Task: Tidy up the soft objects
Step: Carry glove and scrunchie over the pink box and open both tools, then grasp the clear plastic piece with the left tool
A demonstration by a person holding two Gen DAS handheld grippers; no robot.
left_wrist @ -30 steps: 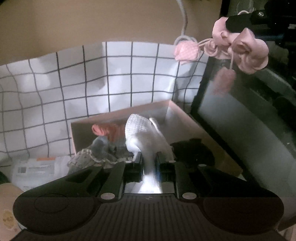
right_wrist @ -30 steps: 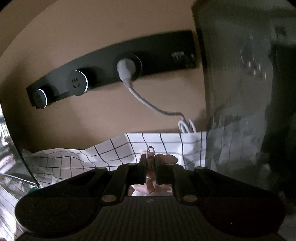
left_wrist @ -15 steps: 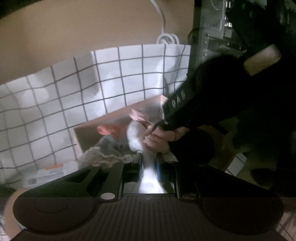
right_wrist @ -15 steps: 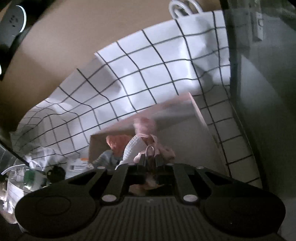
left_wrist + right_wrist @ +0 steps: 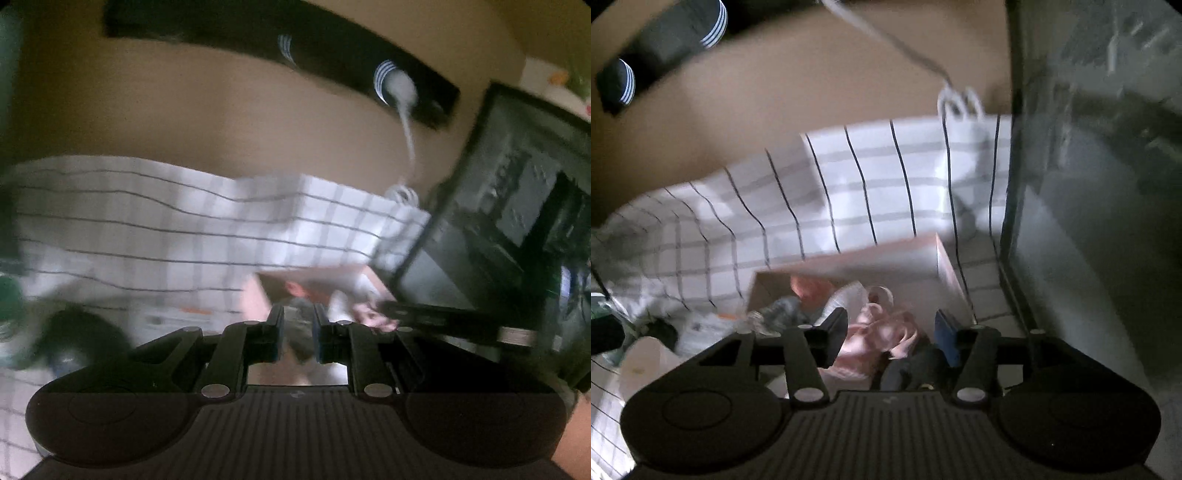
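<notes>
A pink cardboard box (image 5: 886, 254) on the checked cloth holds an orange piece (image 5: 809, 288), a white knit piece (image 5: 846, 295) and a grey piece (image 5: 783, 306). My right gripper (image 5: 890, 328) hangs just over the box and its jaws are opening. The pink ruffled piece (image 5: 875, 332) lies loose between and below them, with no pad pressing on it, beside a black soft lump (image 5: 912, 365). In the blurred left wrist view my left gripper (image 5: 298, 328) stands back from the box (image 5: 314, 271). Its jaws are narrow, and a grey-looking soft piece (image 5: 300, 332) fills the gap.
The checked cloth (image 5: 868, 184) runs up against the tan wall. A dark glass-sided case (image 5: 1089, 221) stands close on the right of the box. A black socket strip (image 5: 332, 55) with a white cable (image 5: 886, 40) is on the wall. A dark round object (image 5: 85, 332) sits left.
My right gripper came down to the box and its jaws parted, leaving the pink piece inside. My left gripper pulled up and back from the box, its jaws as narrow as before.
</notes>
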